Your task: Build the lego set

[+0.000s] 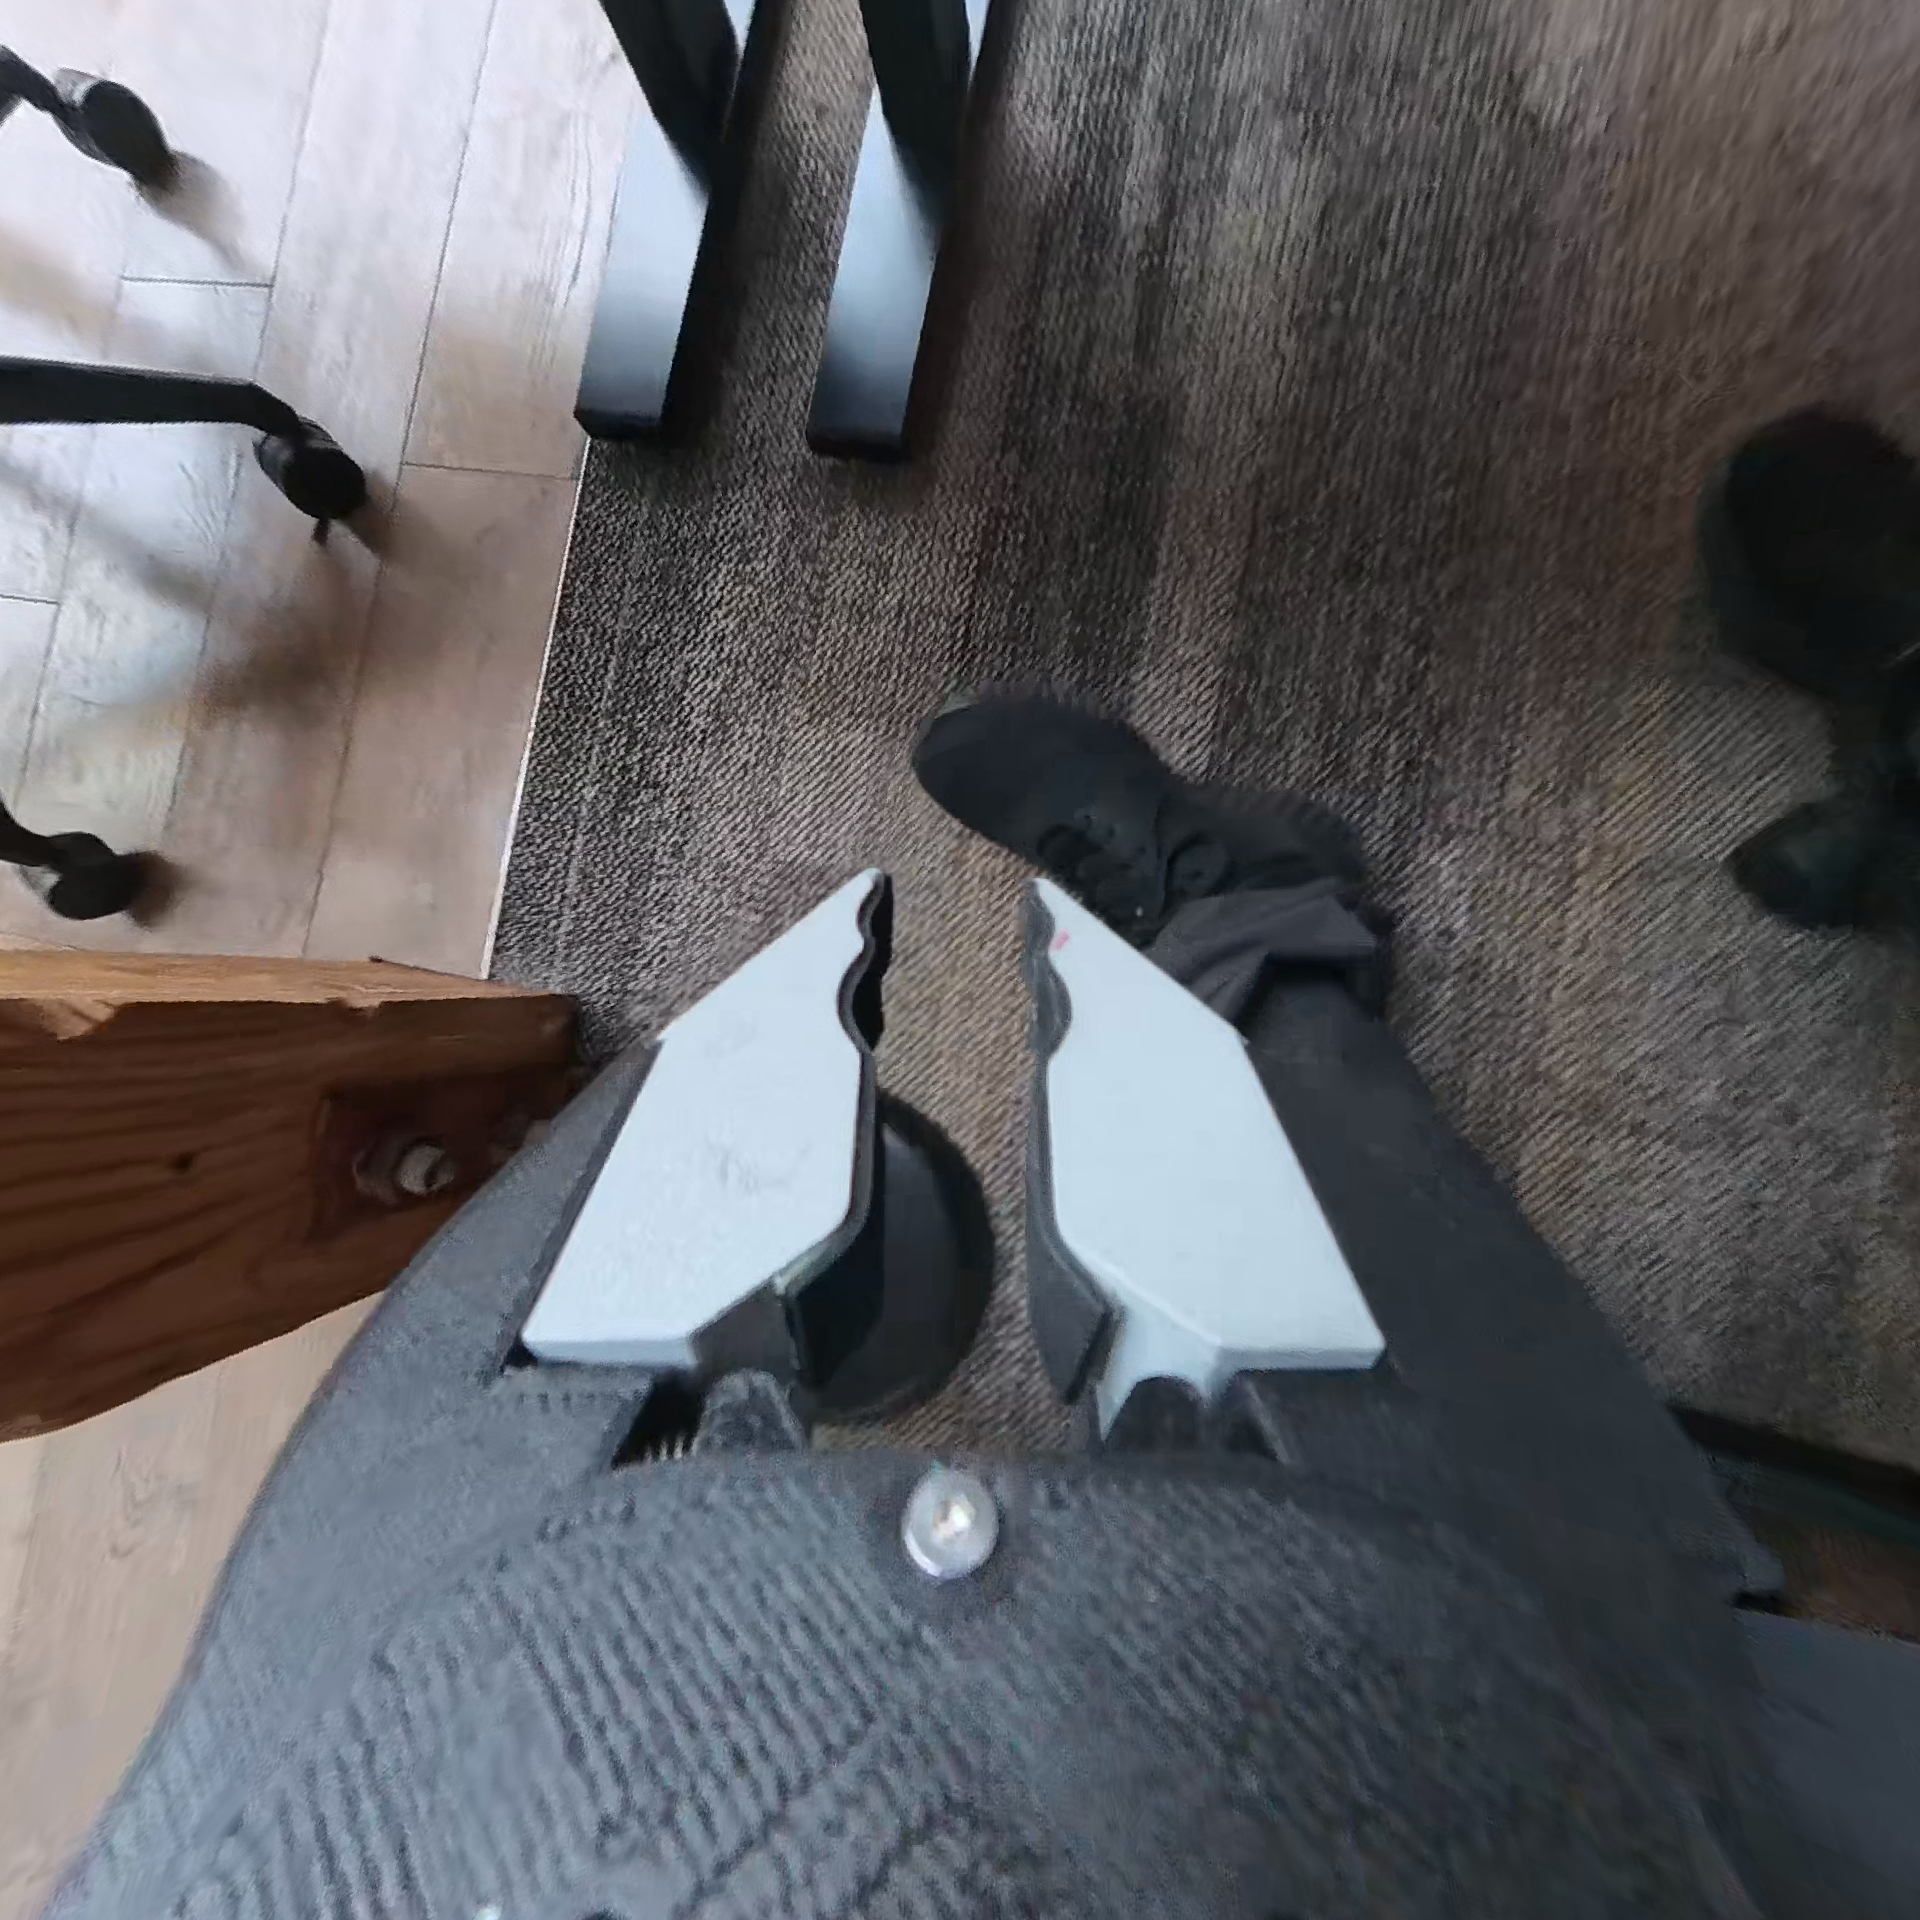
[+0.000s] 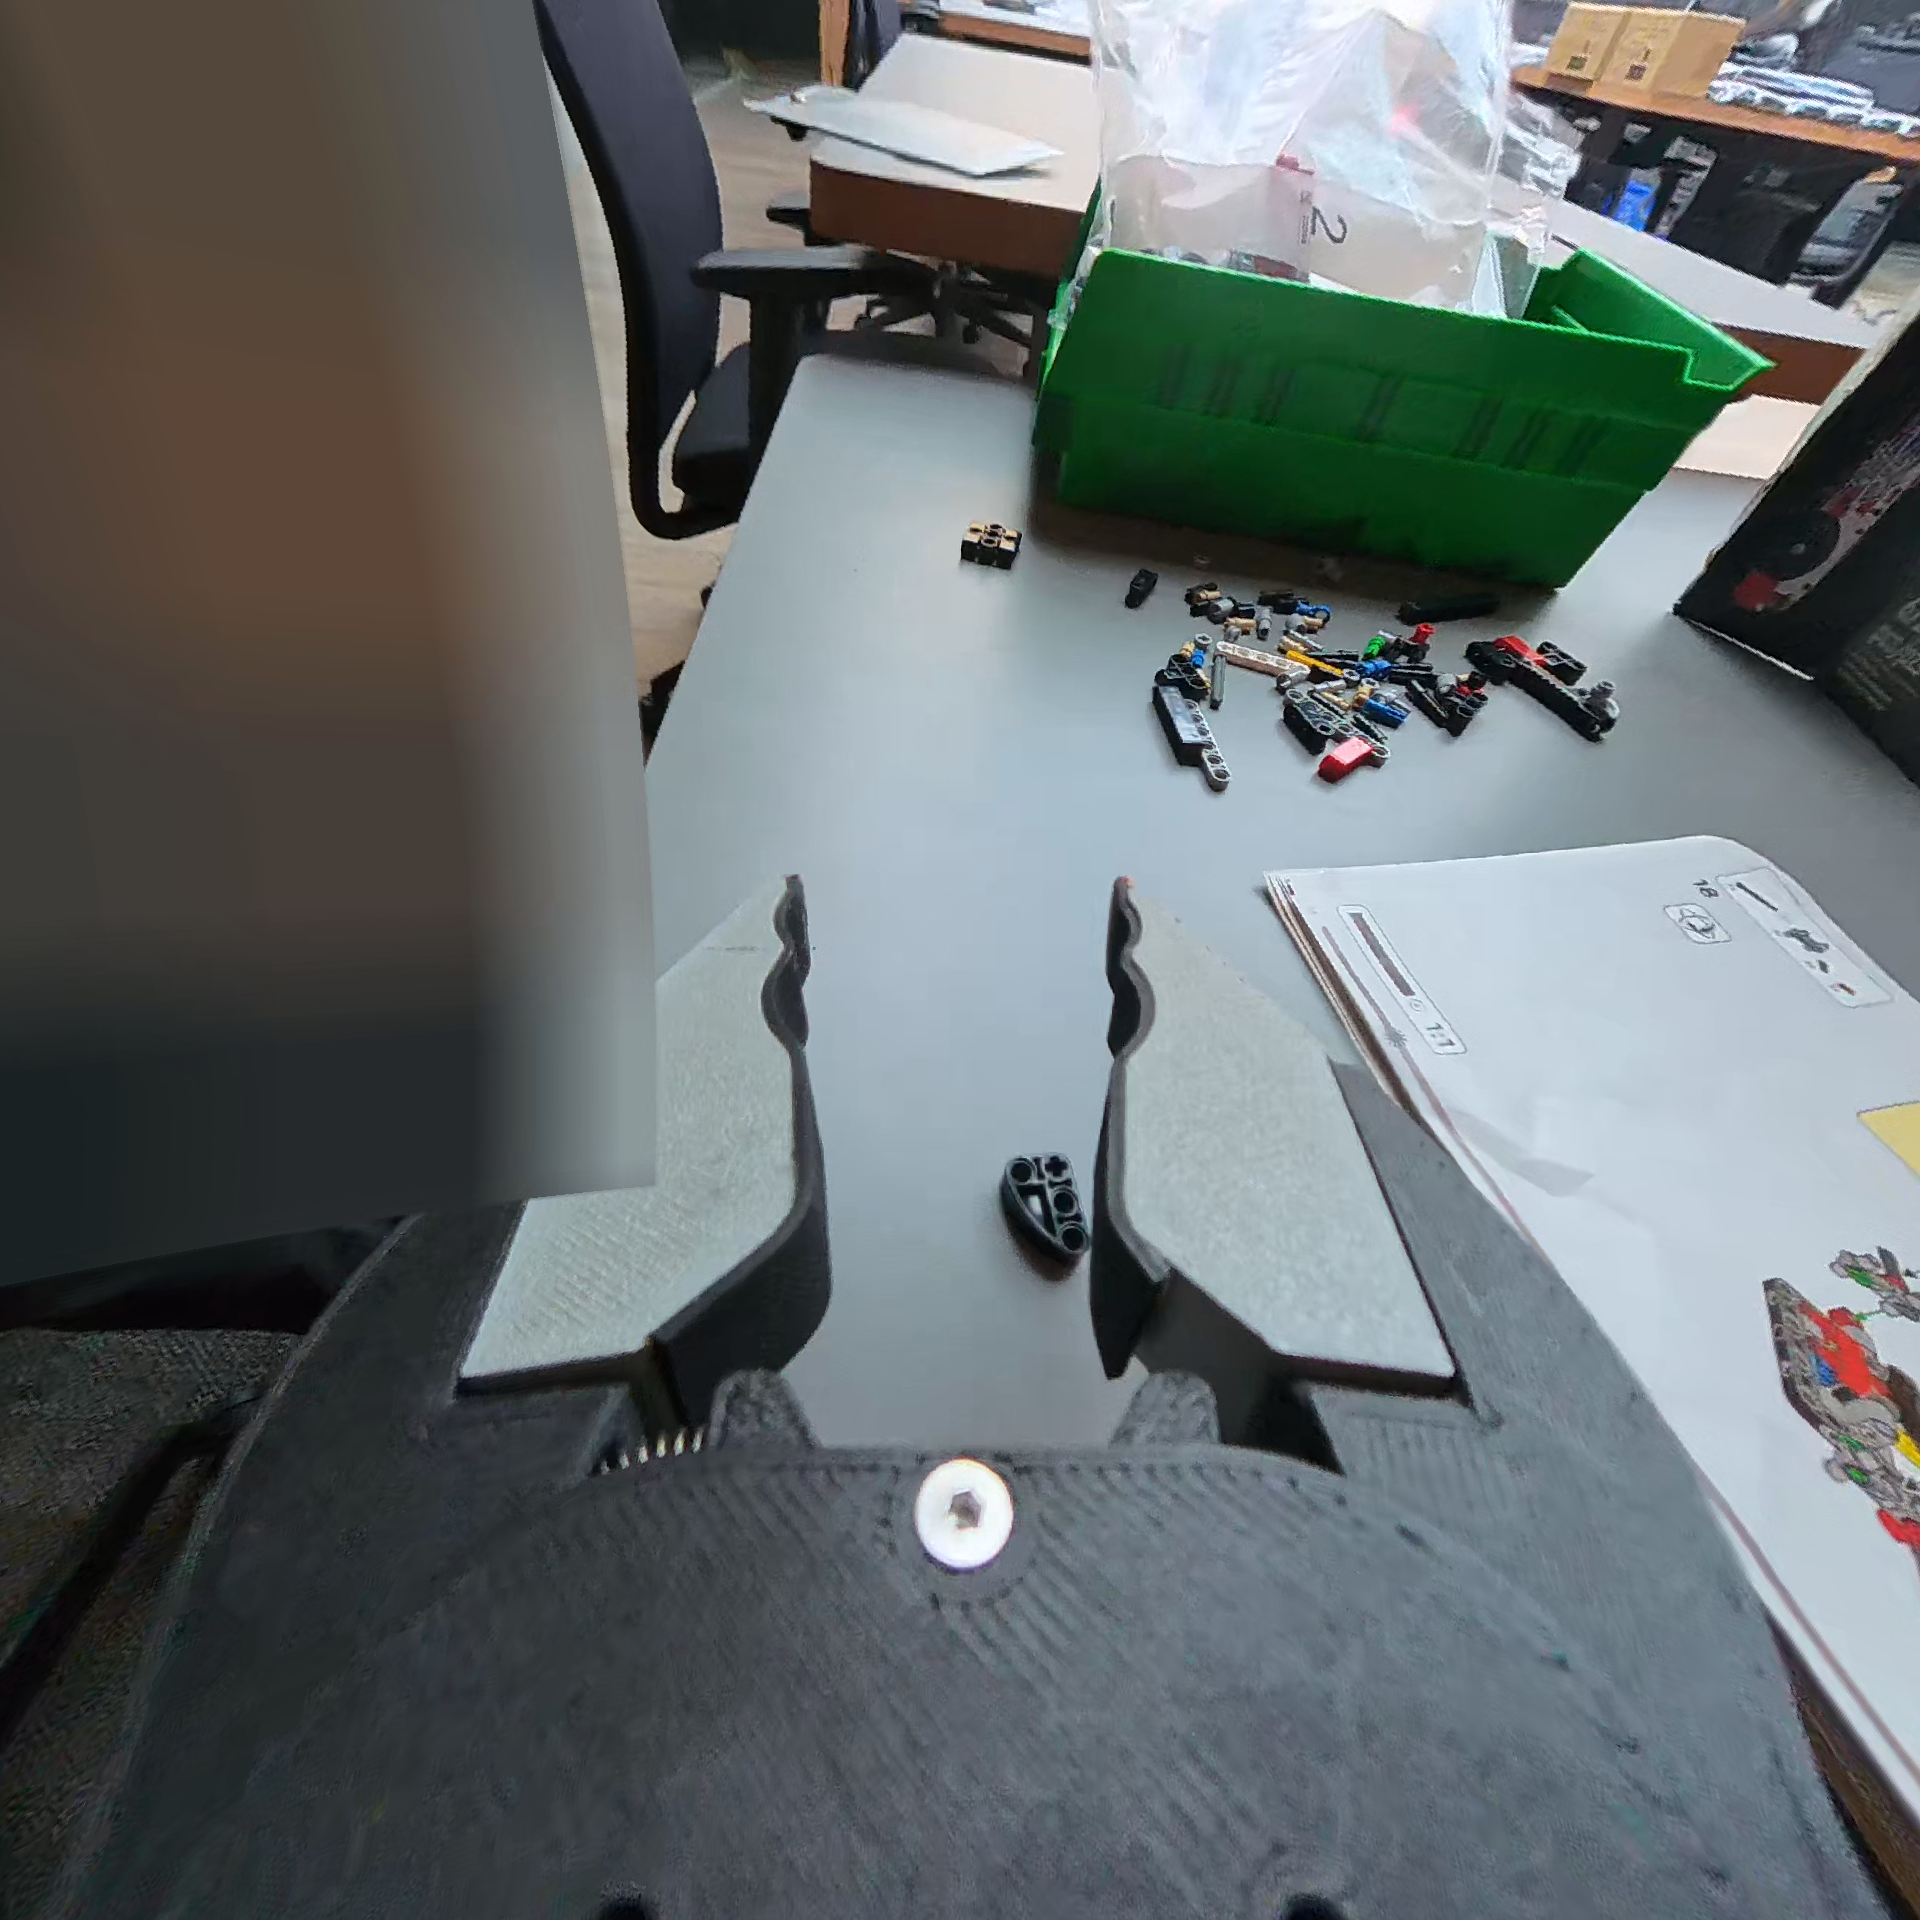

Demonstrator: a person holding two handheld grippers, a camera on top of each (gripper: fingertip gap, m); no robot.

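Note:
My right gripper is open and empty above the grey table. A small black lego piece lies on the table between its fingers, close to the right finger. A pile of loose lego pieces lies farther ahead, with a small tan and black piece apart to its left. An open instruction booklet lies at the right. My left gripper is open and empty, pointing down at the carpet below table height. No lego shows in the left wrist view.
A green bin with clear plastic bags stands behind the pile. A dark box stands at the right edge. A black office chair is beyond the table's left edge. In the left wrist view: a shoe, a wooden beam, black legs, chair castors. Spacing between my two grippers at the tips: around 55 cm.

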